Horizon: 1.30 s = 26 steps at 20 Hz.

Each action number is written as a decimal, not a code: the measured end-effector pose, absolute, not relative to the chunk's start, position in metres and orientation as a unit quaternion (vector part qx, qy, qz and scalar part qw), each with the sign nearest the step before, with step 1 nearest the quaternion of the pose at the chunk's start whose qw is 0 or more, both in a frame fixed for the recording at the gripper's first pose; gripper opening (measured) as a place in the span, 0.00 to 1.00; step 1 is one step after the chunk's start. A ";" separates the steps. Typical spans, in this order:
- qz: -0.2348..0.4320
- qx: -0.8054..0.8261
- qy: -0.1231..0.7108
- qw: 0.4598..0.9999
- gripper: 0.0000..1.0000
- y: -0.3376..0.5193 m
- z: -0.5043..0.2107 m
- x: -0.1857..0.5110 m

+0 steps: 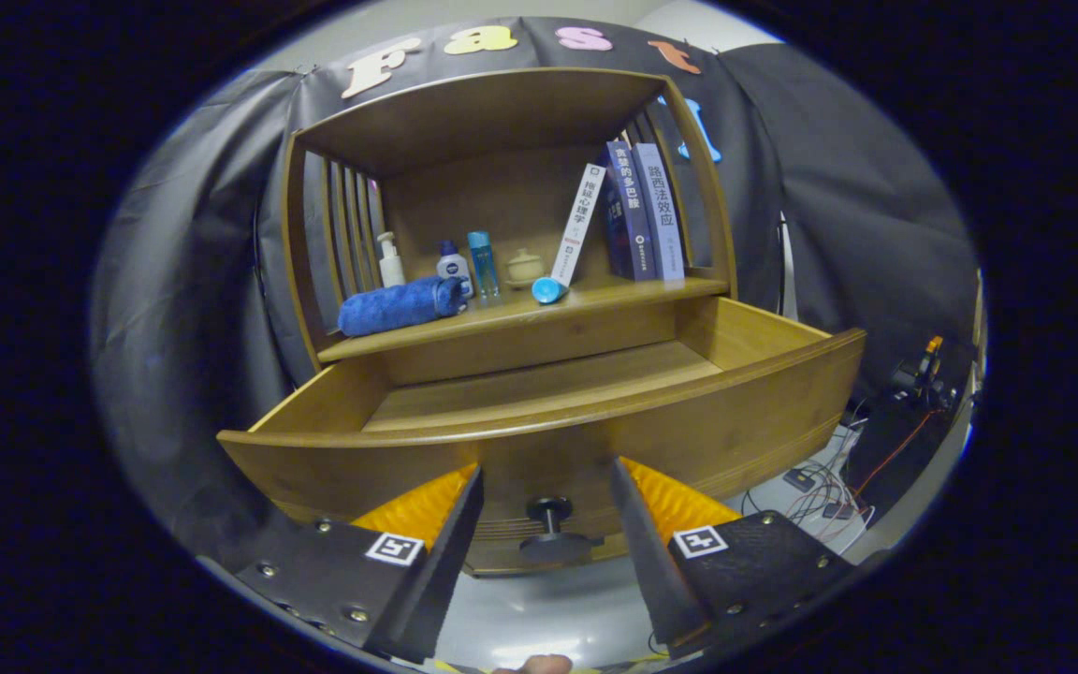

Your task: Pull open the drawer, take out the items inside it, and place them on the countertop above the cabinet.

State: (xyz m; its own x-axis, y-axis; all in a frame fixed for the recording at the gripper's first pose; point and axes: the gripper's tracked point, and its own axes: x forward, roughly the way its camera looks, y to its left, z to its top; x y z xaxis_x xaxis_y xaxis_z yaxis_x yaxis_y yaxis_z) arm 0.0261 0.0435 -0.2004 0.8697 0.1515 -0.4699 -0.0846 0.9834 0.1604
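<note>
The claw [546,473] stood open and empty, its fingers flanking the knob [550,526] of the drawer [539,426], which was pulled well out. Its visible floor looked bare. Before reaching in, the claw should probably rise above the front board; the towel [399,305] lay on the worktop above.

My gripper [546,482] is held level and faces the drawer knob [550,527] head-on. My two fingers are spread wide — the gap between them is far broader than the knob, which sits in that gap with clear space on either side. Neither finger touches it. My left finger [450,524] stands just to the left of the knob, and my right finger [640,524] stands just to its right, both tips reaching about as far forward as the knob's stem. The fingers angle slightly inward toward each other as they run forward — nothing is clamped between them.
</note>
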 end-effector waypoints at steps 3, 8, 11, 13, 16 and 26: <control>0.062 0.067 0.245 0.965 0.82 0.041 -0.202 0.037; 0.077 0.083 0.231 0.966 0.82 0.047 -0.202 0.066; 0.085 0.075 0.234 0.966 0.83 0.053 -0.206 0.078; 0.089 0.079 0.232 0.965 0.83 0.059 -0.212 0.097; 0.088 0.084 0.231 0.965 0.84 0.064 -0.216 0.116; 0.094 0.085 0.233 0.964 0.84 0.075 -0.228 0.168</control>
